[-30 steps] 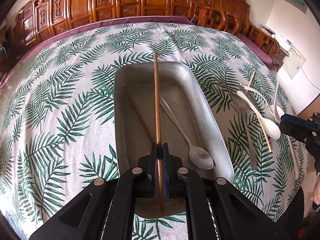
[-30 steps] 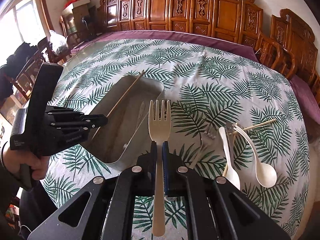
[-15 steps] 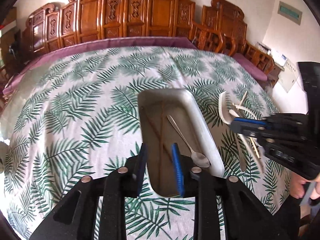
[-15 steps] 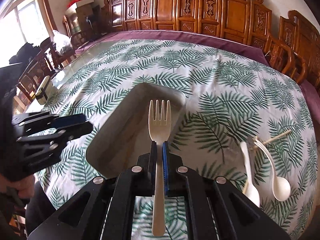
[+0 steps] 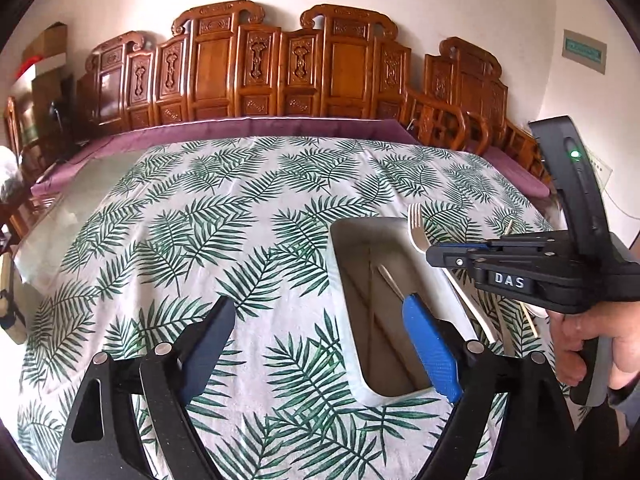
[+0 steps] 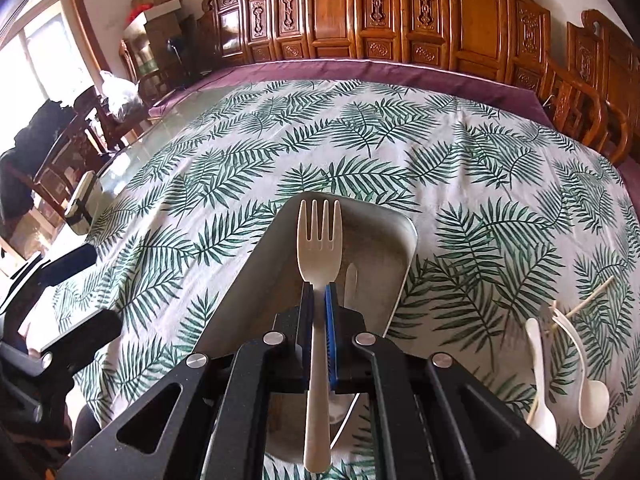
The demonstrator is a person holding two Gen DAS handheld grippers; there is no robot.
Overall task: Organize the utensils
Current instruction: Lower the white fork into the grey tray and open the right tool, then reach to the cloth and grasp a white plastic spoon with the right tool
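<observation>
Since a moment ago the left gripper (image 5: 320, 344) has opened wider and pulled off to the tray's left, holding nothing. One cream plastic fork (image 6: 318, 248) sits clamped in the right gripper (image 6: 319, 300), tines over the far end of the rectangular metal tray (image 6: 404, 256). Inside the tray, a metal spoon (image 5: 390, 280) and a brown chopstick (image 5: 374, 312) are partly hidden by the fingers. Right of the tray lie two white spoons (image 6: 592, 396), with a pale stick (image 6: 592, 294) crossing them on the fern-print tablecloth (image 6: 360, 140).

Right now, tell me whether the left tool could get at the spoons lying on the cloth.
Probably not directly: the right tool with its fork hangs between the open left tool and the spoons, past the tray.
</observation>
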